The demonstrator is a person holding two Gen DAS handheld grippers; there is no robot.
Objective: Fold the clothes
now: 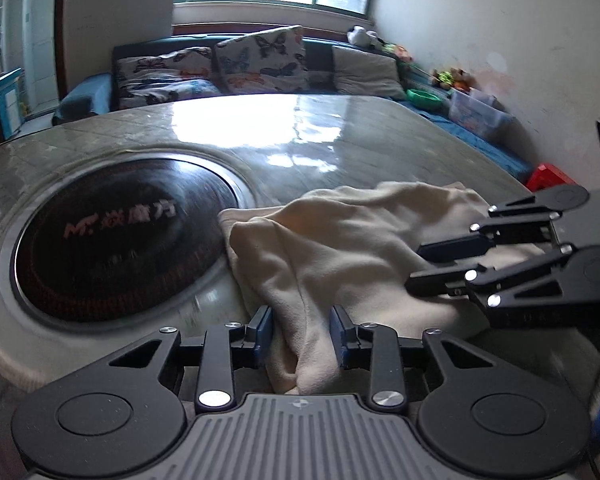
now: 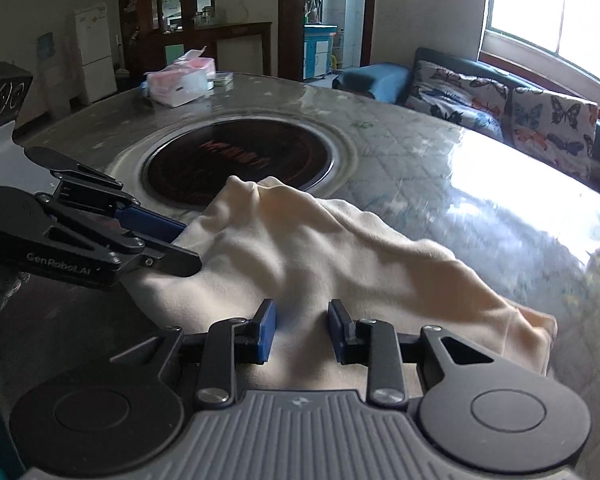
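Observation:
A cream cloth [image 1: 340, 248] lies bunched on the marble table [image 1: 284, 136], partly over the rim of the round black cooktop [image 1: 116, 236]. My left gripper [image 1: 301, 334] is open, with a fold of the cloth lying between its blue pads. My right gripper [image 1: 414, 267] shows at the right of the left wrist view, over the cloth's right side. In the right wrist view the cloth [image 2: 320, 256] spreads ahead. The right gripper [image 2: 301, 331] is open over its near edge. The left gripper [image 2: 188, 242] reaches in from the left at the cloth's edge.
A tissue pack [image 2: 180, 80] sits at the table's far side. A sofa with butterfly cushions [image 1: 256, 60] stands beyond the table under the window. A clear storage box [image 1: 476, 114] and a red object [image 1: 548, 176] lie by the right wall.

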